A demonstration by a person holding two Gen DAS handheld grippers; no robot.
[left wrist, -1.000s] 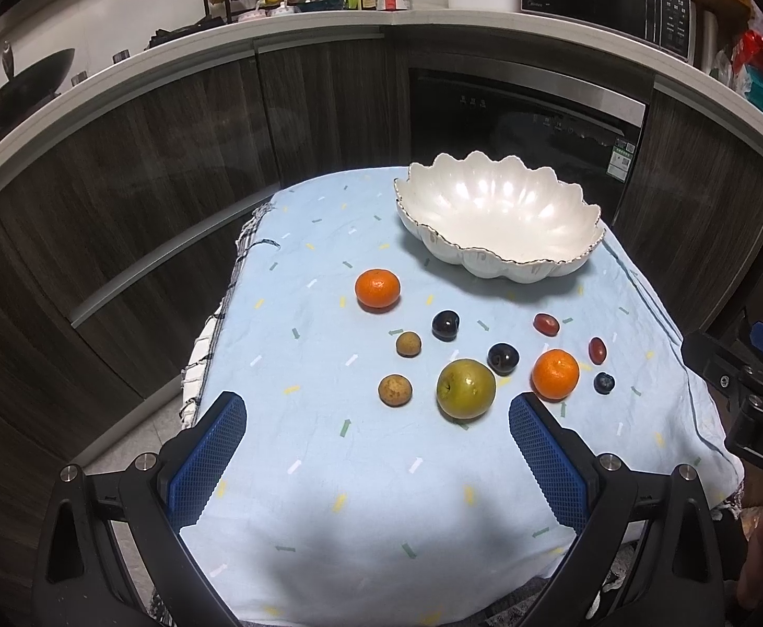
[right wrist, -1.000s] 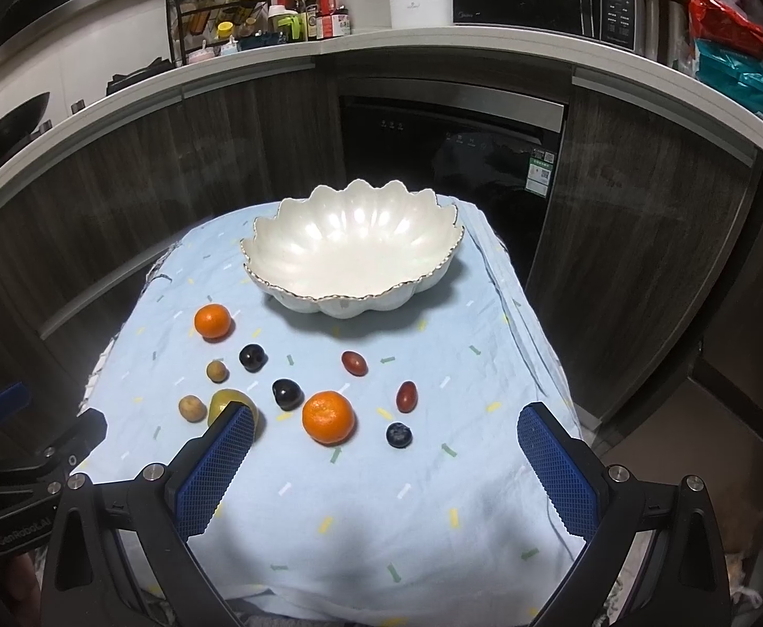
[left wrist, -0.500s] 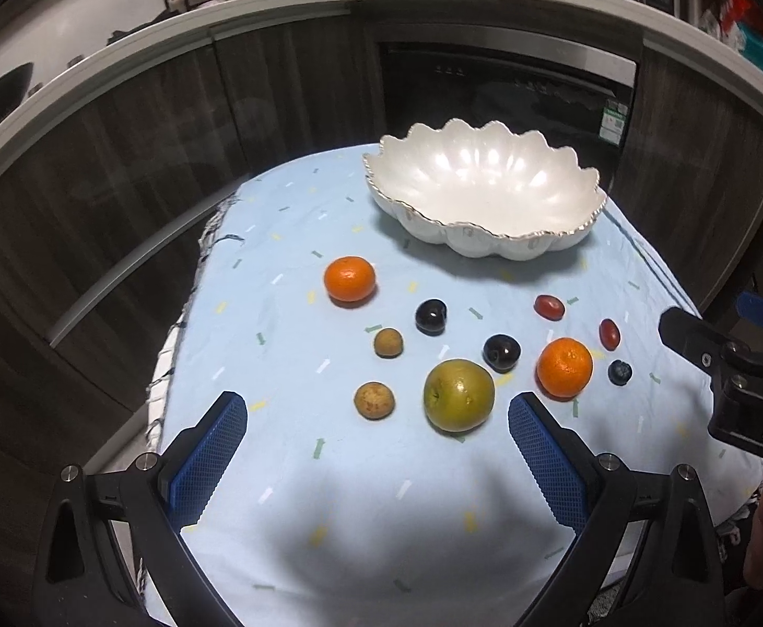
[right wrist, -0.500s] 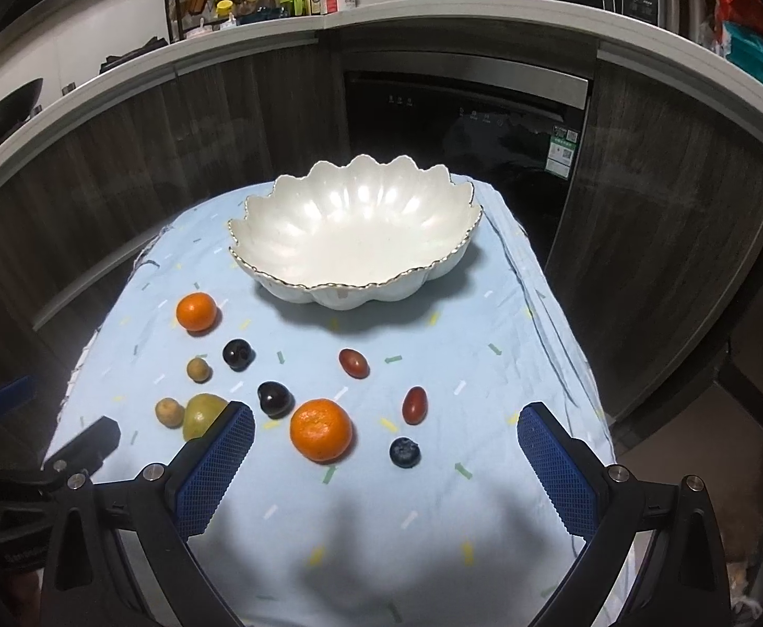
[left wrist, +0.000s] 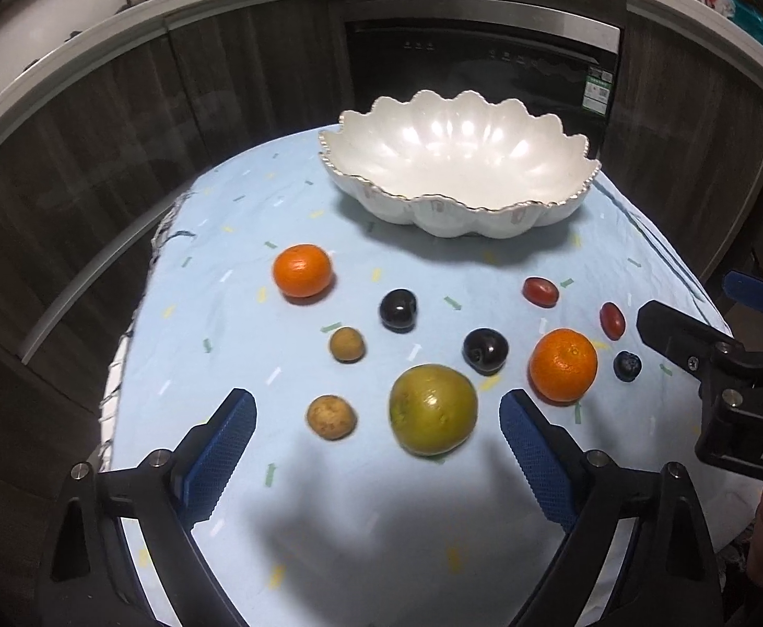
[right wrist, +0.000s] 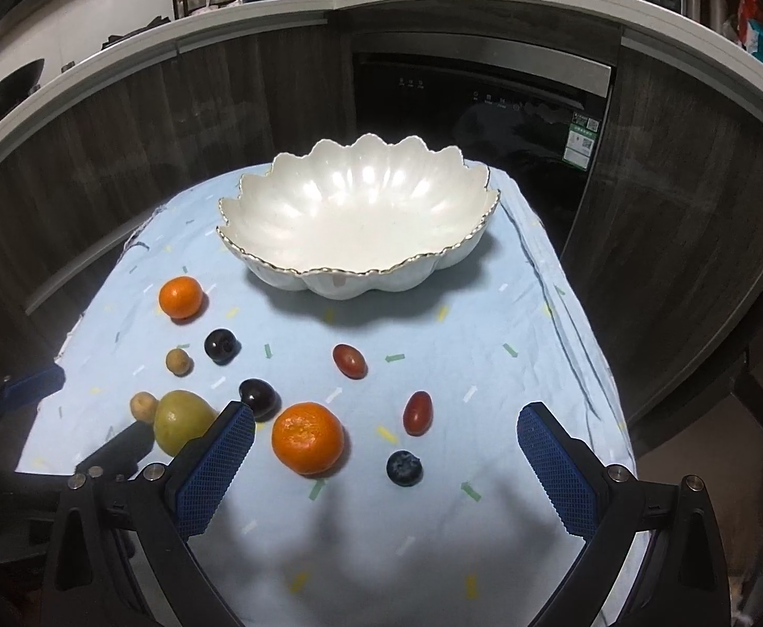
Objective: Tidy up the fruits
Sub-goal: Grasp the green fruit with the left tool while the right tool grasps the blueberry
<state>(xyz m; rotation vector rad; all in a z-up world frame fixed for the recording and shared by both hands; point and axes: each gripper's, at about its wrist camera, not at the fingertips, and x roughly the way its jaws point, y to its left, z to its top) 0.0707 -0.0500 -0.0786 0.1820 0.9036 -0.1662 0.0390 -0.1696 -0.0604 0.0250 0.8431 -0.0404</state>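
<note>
The left gripper (left wrist: pixel 376 426) has its jaws spread wide, nothing clasped, though they have just been closing a little. Between them and slightly ahead lie the green fruit (left wrist: pixel 432 409), nearer the right-hand jaw, and a small brown fruit (left wrist: pixel 330 416) nearer the left-hand one; neither is touched. Farther ahead sit another brown fruit (left wrist: pixel 347 344), two dark cherries (left wrist: pixel 398 310) (left wrist: pixel 485 351) and an orange (left wrist: pixel 303 270) off to the left.

The right gripper (right wrist: pixel 385 439) is likewise released and empty. An orange (right wrist: pixel 307 437) lies between its jaws close to the left-hand one, with a blueberry (right wrist: pixel 404 467) near the middle of the gap and a red grape tomato (right wrist: pixel 417 412) just beyond; a second one (right wrist: pixel 349 360) lies farther out.

Well beyond both, at the far side of the cloth-covered surface (right wrist: pixel 512 397), stands the scalloped white bowl (right wrist: pixel 465 256), holding nothing.

This looks like the approach to a first pick, no fruit yet in the bowl. The left jaws seem aimed at the green fruit; the next move calls for centring on it so the brown fruit stays outside the pinch, lowering, then clenching gently, since a round fruit can roll away.
</note>
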